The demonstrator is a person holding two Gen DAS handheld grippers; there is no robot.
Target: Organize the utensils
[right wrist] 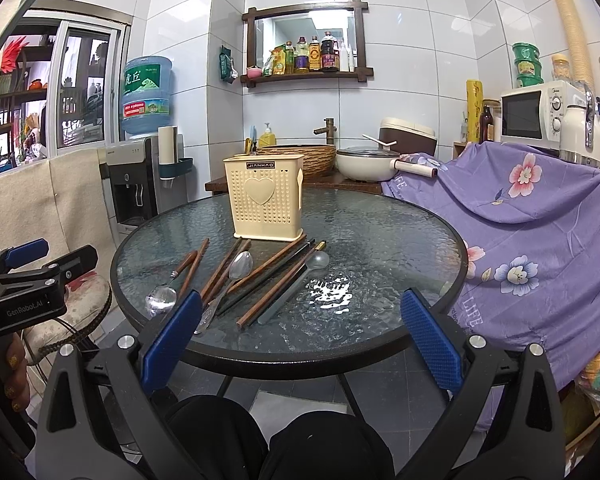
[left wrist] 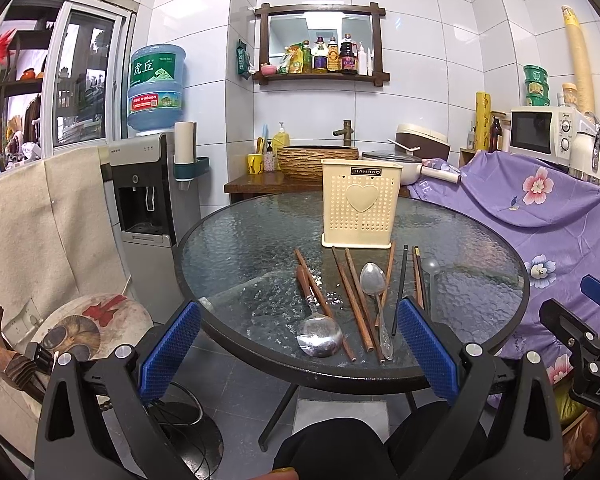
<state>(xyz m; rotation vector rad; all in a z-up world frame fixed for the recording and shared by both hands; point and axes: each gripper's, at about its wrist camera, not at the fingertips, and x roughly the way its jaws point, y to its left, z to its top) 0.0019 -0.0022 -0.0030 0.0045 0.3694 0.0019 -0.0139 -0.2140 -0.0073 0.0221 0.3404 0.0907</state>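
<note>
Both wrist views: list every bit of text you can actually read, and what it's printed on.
"JIANHAO": label on the cream utensil holder.
"虎丘": green label of the water jug; its small print is too blurred.
"LIFE": purple floral cloth.
"GenRobot.AI": body of the left gripper, seen from the right wrist.
"DAS", cut off: body of the right gripper, seen from the left wrist.
Sauce bottles, microwave brand: too small to read.

holder (left wrist: 361, 205): cream, dotted holes, heart motif
chopsticks (left wrist: 354, 300): brown (one black)
cloth (left wrist: 540, 200): purple, floral
gripper pads (left wrist: 171, 350): blue, textured
table (left wrist: 240, 248): dark-rimmed rippled glass
</note>
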